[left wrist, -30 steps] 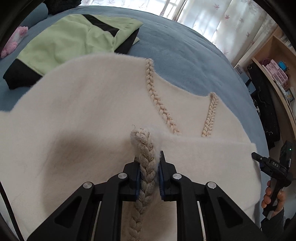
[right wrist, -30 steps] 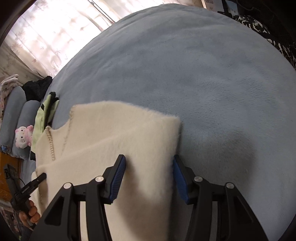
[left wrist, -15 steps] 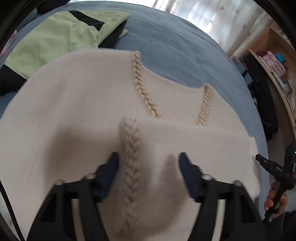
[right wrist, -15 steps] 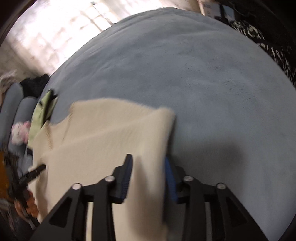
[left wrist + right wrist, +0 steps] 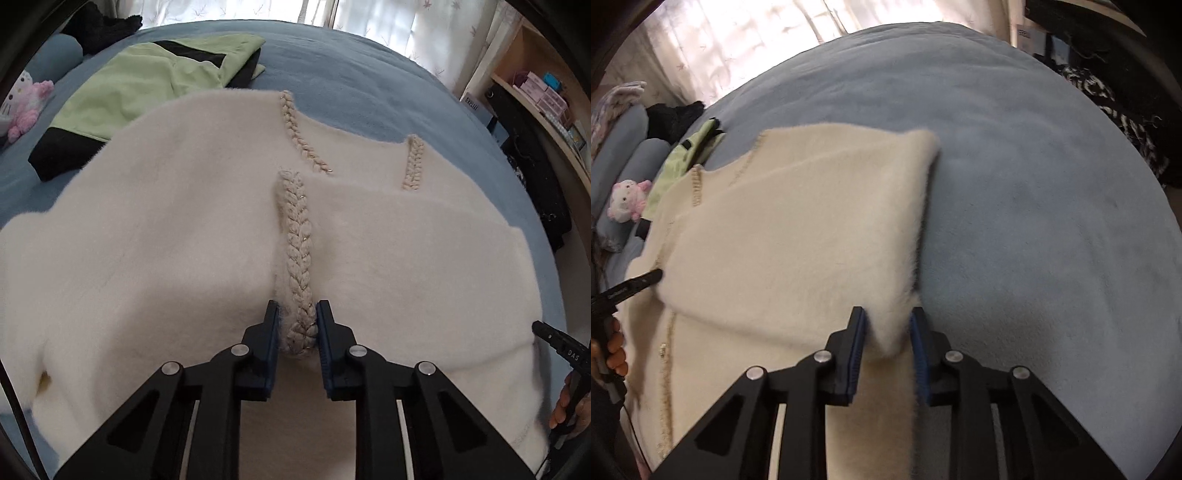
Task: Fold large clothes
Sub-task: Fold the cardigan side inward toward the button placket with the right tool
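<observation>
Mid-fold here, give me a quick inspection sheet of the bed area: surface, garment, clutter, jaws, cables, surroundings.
Surface: blue blanket, bare to the garment's right.
Job's things: cream garment, partly folded; braid trim along the folded edge.
Clutter: green top, plush toy, dark clothes at the far side.
Grippers: left gripper jaws closing on the braid; right gripper jaws closing on the garment's folded corner.
Cables: thin dark cable at the right view's left edge.
Surroundings: curtains, shelf.
</observation>
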A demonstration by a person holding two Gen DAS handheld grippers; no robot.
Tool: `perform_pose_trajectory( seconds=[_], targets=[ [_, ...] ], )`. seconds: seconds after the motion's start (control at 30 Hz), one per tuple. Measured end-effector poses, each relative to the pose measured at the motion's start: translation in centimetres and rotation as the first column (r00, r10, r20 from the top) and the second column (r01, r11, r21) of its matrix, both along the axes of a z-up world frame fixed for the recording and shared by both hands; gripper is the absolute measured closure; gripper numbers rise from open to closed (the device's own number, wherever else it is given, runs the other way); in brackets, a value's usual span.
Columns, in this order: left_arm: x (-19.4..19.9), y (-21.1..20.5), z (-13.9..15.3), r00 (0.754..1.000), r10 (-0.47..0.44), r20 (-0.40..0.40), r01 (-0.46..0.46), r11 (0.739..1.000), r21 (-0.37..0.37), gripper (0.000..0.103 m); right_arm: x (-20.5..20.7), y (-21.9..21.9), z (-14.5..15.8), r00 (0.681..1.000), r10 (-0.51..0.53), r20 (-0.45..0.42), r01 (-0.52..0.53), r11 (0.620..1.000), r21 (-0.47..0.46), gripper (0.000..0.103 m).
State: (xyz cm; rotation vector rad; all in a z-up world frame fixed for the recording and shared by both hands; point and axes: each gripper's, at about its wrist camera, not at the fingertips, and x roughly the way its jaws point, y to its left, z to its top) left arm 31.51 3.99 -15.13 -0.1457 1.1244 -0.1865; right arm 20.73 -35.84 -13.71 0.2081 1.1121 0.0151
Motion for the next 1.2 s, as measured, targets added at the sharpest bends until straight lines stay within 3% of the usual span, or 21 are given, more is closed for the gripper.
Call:
perform_pose_trajectory(
  seconds=[0.07, 0.13, 0.27, 0.4, 0.5, 0.57, 0.67, 0.77, 0.9, 0.97, 1.03, 1.1, 1.2],
  targets=[
    [0.2, 0.2, -0.9, 1.0, 0.006, -0.015, -0.006, 1.0, 0.004, 0.083, 0.1, 0.0, -0.8, 0.999, -0.021, -0.031, 0.021, 1.0, -0.003, 0.076],
    [-0.1, 0.1, -0.2, 1.0, 0.02, -0.015, -0.02, 0.999, 0.026, 0.082, -0.2, 0.3, 0.3, 0.998, -0.058, -0.025, 0.057, 0.997, -0.051, 0.071],
    [-2.0, 0.5, 2.3, 0.995, 0.084, 0.055, -0.088, 0.993, 0.078, 0.079, -1.8, 3.0, 4.6, 0.99, -0.089, 0.112, 0.109, 0.976, -0.189, 0.069],
    [-3.9, -1.5, 4.1, 0.989, 0.072, 0.128, -0.078, 0.996, 0.04, 0.079, -1.8, 7.8, 6.5, 0.983, 0.02, 0.184, -0.003, 0.996, -0.093, 0.069],
    [-3.5, -4.4, 3.5, 0.995, 0.031, 0.097, -0.031, 0.999, 0.005, 0.079, 0.0, 12.6, 5.3, 0.98, 0.115, 0.16, -0.118, 0.993, 0.006, 0.069],
    [-2.8, -6.0, 2.3, 0.998, 0.029, 0.049, -0.03, 0.999, 0.028, 0.078, 1.3, 15.9, 3.8, 0.975, 0.169, 0.145, -0.173, 0.985, 0.009, 0.068],
    [-3.0, -5.4, 0.8, 0.995, 0.083, 0.06, -0.089, 0.992, 0.094, 0.078, 2.8, 18.0, 0.9, 0.98, 0.184, 0.077, -0.182, 0.983, -0.024, 0.068],
    [-2.9, -3.8, 0.4, 0.993, 0.096, 0.065, -0.1, 0.993, 0.061, 0.078, 2.0, 16.2, -0.2, 0.987, 0.149, 0.057, -0.145, 0.987, -0.071, 0.071],
    [-2.7, -3.0, 0.2, 0.997, 0.042, 0.061, -0.044, 0.998, 0.036, 0.078, -0.1, 9.6, 0.1, 0.998, 0.003, 0.07, 0.02, 0.948, -0.319, 0.068],
    [-2.6, -2.9, 0.4, 0.998, 0.032, 0.061, -0.034, 0.999, 0.039, 0.078, -1.2, 5.6, 0.3, 0.996, -0.063, 0.066, 0.078, 0.962, -0.26, 0.068],
    [-2.4, -3.1, 0.3, 0.998, 0.029, 0.06, -0.032, 0.998, 0.057, 0.078, -2.1, 2.6, 0.3, 0.987, -0.152, 0.044, 0.158, 0.958, -0.238, 0.056],
    [-2.3, -3.7, 0.2, 0.998, 0.035, 0.059, -0.04, 0.997, 0.072, 0.076, -2.7, 1.5, 0.3, 0.981, -0.19, 0.033, 0.193, 0.966, -0.173, 0.054],
    [-2.2, -4.2, 0.5, 0.997, 0.056, 0.052, -0.06, 0.995, 0.076, 0.073, -3.2, 2.4, 0.6, 0.983, -0.181, 0.039, 0.186, 0.959, -0.213, 0.054]
  ],
)
